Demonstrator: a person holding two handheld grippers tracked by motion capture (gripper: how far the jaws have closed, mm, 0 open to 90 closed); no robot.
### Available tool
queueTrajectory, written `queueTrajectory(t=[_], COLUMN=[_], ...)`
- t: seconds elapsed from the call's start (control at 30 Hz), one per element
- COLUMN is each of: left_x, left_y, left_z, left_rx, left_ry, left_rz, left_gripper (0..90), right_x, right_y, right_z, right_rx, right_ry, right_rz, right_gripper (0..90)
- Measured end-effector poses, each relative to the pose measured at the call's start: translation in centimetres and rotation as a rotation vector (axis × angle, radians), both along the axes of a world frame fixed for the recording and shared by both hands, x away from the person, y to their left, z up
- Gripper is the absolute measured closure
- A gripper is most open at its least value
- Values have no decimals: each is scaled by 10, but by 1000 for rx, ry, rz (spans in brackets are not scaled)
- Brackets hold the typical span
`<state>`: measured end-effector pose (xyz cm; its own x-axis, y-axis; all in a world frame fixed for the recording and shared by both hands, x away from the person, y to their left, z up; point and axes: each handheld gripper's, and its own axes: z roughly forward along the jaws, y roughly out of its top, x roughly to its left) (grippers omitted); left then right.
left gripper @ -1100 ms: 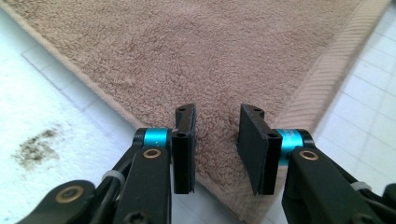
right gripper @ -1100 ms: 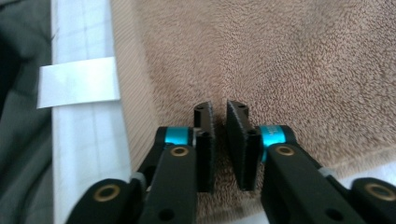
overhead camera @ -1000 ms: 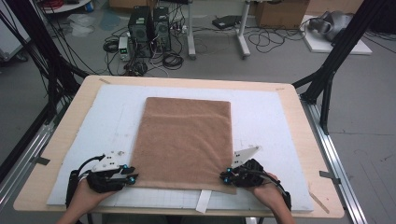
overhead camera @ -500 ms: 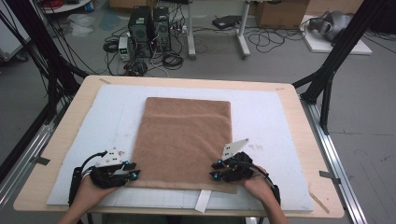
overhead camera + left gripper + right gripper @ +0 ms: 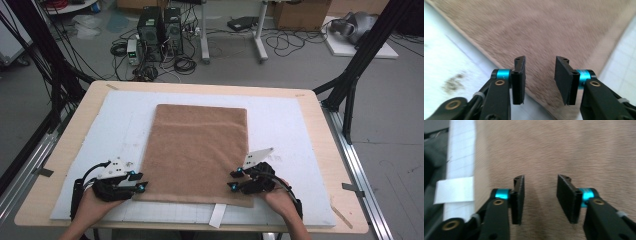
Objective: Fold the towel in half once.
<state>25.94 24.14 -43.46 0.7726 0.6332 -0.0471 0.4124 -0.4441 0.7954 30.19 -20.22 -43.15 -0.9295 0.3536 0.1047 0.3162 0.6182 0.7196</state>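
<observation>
Nearest the person, at about 5 o'clock on the worktop (image 5: pixel 320 145), the right hand-held gripper (image 5: pixel 234 180) now sits over the near right corner of the brown towel (image 5: pixel 197 150) — a second ago it lay at that corner's outer edge, and it has since slid inward and slightly up toward 12 o'clock. Its jaws are spread with nothing between them; the right gripper view shows the right hand-held gripper (image 5: pixel 540 195) hovering over towel pile, with a white tape strip (image 5: pixel 454 189) at 9 o'clock. At about 7 o'clock the left hand-held gripper (image 5: pixel 142 181) has hardly shifted; it stays at the towel's near left corner, jaws parted and empty, the towel hem running between them in the left gripper view (image 5: pixel 540 76). The towel itself lies flat on the white mat (image 5: pixel 100 135) in the middle of the worktop — unmoved since before. Beyond, at 12 o'clock, computer towers (image 5: pixel 160 27) and cables lie on the floor.
</observation>
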Motion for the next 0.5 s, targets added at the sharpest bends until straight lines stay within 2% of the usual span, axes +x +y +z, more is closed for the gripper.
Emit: queueTrajectory(t=[0.13, 0.27, 0.5], left_x=[6, 13, 25], left_y=[3, 2, 2], left_z=[4, 8, 14], left_rx=[-27, -47, -68], left_ry=[-9, -19, -36], left_rz=[22, 43, 73], left_gripper=[535, 482, 428], right_x=[7, 14, 25], right_y=[-6, -8, -11], right_z=[5, 10, 15], right_rx=[14, 22, 37], right_ry=[-14, -48, -58], right_rz=[-59, -106, -156], right_gripper=[480, 391, 303])
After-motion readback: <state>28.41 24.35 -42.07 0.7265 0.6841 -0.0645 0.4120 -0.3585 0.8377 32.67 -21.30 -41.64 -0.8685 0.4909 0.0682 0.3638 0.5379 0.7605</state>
